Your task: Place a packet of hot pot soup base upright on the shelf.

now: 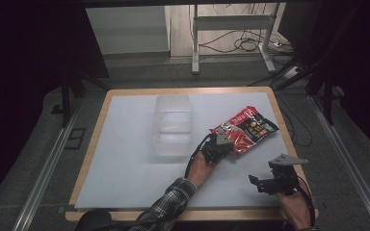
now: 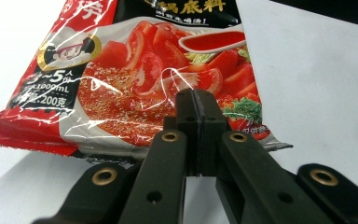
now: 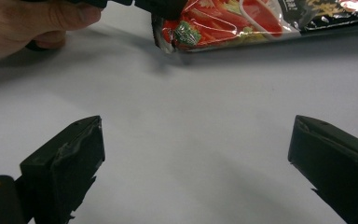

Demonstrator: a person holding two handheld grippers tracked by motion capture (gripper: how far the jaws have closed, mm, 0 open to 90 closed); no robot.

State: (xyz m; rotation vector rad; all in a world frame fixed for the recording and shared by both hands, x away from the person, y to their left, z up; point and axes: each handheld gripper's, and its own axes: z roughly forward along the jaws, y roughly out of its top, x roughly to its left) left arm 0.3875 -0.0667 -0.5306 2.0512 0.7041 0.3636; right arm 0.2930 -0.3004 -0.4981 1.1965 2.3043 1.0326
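The glossy red plastic soup-base pouch (image 2: 135, 79) before my tongs read "3~5人", "1000mL", "200克" and, along its top, "锅底料".

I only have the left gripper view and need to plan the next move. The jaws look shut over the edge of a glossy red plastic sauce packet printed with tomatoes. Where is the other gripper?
Observer: The right gripper is near the front right corner of the white table, jaws wide open with nothing between them.
Operator: Anything else on the table?
Observer: A clear plastic rectangular container stands left of the red sauce packet, apart from it.
Operator: Is the packet off the surface?
Observer: The end pinched by the left gripper is raised slightly, with shadow beneath it in the right gripper view.
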